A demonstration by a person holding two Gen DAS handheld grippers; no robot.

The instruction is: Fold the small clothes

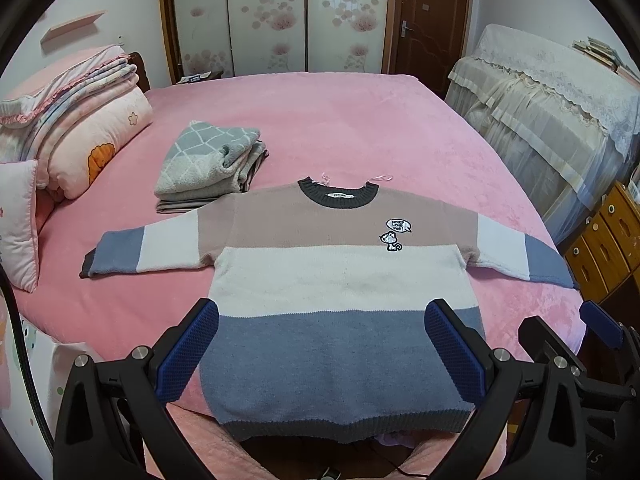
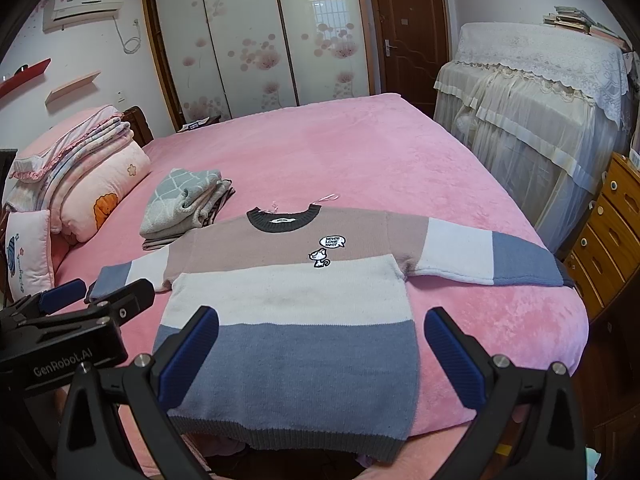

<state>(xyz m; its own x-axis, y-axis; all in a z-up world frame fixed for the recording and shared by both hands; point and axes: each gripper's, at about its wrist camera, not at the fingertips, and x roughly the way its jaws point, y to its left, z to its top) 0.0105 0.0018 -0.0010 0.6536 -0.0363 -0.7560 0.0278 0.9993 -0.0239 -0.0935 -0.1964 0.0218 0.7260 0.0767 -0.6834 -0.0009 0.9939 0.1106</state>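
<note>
Lying flat and face up on the pink bed, the sweater has its collar away from the camera, its hem at the near edge of the bed and both sleeves spread out sideways, so its long axis from cuff to cuff runs across the view. Nothing of it is folded yet. The left gripper hangs just above the hem with its jaws spread wide and empty, and the right gripper does the same beside it, also spread and holding nothing. Each sleeve lies outward and farther up the bed from its own gripper: the left sleeve is nearer the left gripper, the right sleeve nearer the right. My guess is that sleeves get folded inward first. A stack of folded clothes sits beyond the left shoulder, well apart from both grippers.
</note>
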